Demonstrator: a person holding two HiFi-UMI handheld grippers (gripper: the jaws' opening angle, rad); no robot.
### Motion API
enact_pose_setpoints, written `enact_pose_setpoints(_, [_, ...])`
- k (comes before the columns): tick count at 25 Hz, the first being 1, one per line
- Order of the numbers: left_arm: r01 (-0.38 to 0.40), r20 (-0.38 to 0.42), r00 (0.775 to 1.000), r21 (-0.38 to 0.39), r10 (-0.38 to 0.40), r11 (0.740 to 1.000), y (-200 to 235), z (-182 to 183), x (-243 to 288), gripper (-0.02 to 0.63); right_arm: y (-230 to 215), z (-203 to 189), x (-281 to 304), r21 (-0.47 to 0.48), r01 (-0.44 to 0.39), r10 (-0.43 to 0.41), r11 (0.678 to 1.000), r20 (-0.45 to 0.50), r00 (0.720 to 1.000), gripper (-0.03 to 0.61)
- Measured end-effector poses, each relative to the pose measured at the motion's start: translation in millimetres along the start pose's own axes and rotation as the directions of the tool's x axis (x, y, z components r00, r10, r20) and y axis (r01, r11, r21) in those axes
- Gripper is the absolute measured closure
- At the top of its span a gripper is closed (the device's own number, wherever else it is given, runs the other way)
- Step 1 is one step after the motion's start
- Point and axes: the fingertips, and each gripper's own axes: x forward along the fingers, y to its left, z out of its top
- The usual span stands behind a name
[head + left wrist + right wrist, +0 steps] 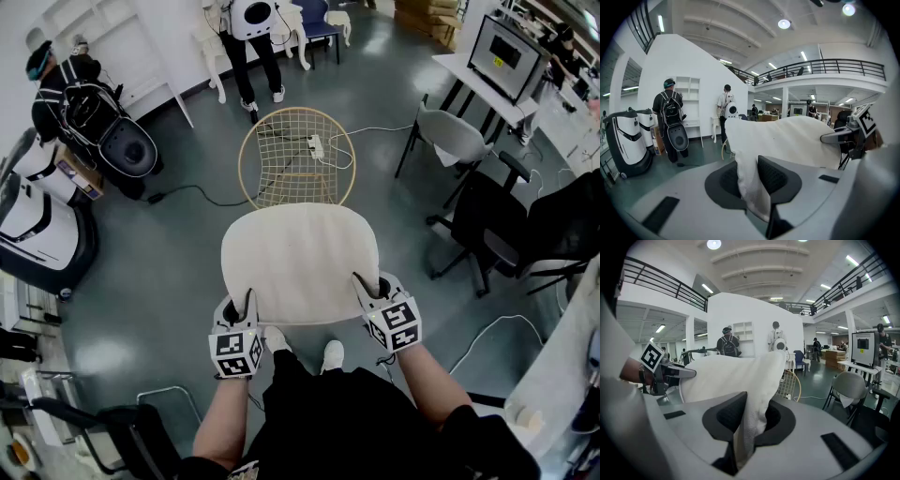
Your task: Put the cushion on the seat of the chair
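Observation:
A cream, rounded cushion (300, 262) hangs level in the air in front of me, held by its two near corners. My left gripper (246, 302) is shut on its near left edge, the fabric (752, 187) pinched between the black pads. My right gripper (364, 286) is shut on the near right edge, with fabric (752, 425) bunched between its pads. Beyond the cushion stands the wire chair (296, 155) with a round gold rim and an open mesh seat; the cushion hides its near part. The chair (791, 384) also shows past the cushion in the right gripper view.
A grey office chair (452, 137) and a black one (497, 225) stand to the right, by a desk with a monitor (507, 58). White machines (42, 225) line the left. People stand at the far left (61, 98) and beyond the chair (251, 47). Cables (202, 195) cross the floor.

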Motion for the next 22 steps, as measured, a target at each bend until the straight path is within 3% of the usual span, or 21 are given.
enact_pose_setpoints(10, [-0.006, 0.001, 1.0, -0.012, 0.006, 1.0, -1.9, 4.7, 7.5, 0.525, -6.6, 4.5, 2.0, -0.003, -0.011, 0.011, 1.0, 0.013, 1.0, 0.512])
enact_pose_setpoints(22, [-0.003, -0.01, 1.0, -0.018, 0.003, 1.0, 28.4, 10.8, 18.5, 0.525, 3.3, 14.3, 31.6, 0.02, -0.011, 0.011, 1.0, 0.003, 1.0, 0.512])
